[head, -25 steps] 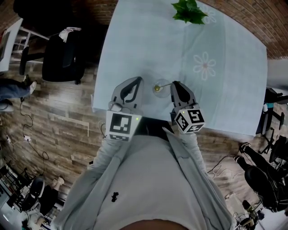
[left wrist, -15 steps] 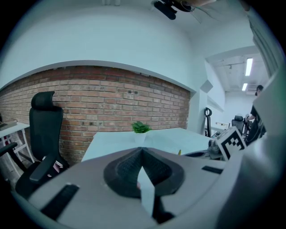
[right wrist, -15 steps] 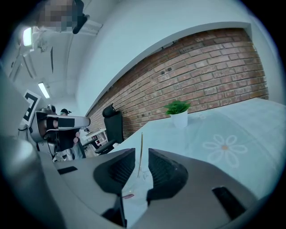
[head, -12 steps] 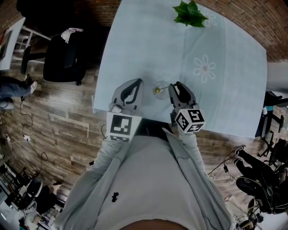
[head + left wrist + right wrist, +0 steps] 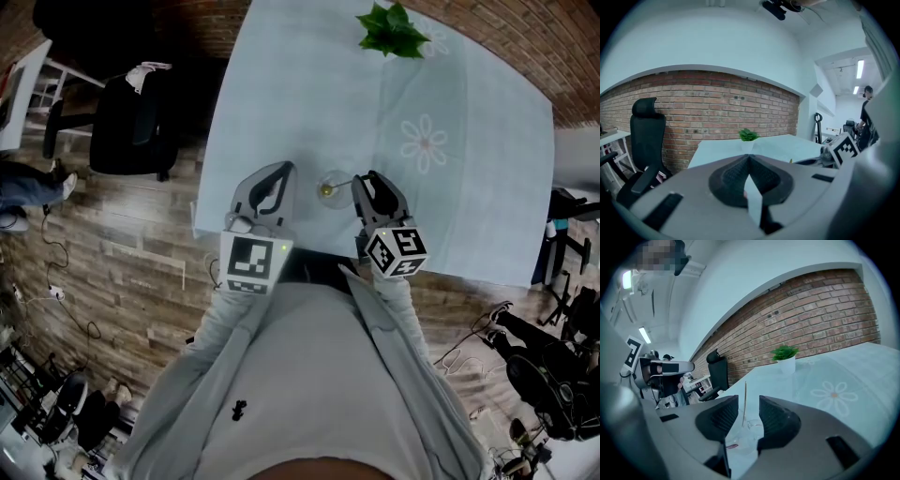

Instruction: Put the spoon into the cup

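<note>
The right gripper (image 5: 749,404) has just been opening its jaws, which now stand spread. Through the gap shows the thin spoon (image 5: 744,399) handle, untouched. Its bowl sits in the clear glass cup (image 5: 746,433), faint against the pale table (image 5: 309,84). The left gripper (image 5: 749,157) has its jaws pressed together, empty.

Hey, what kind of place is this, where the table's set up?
Probably an office or lab workspace: a black office chair stands beside the table, with a bare brick wall behind it and ceiling strip lights further back.
</note>
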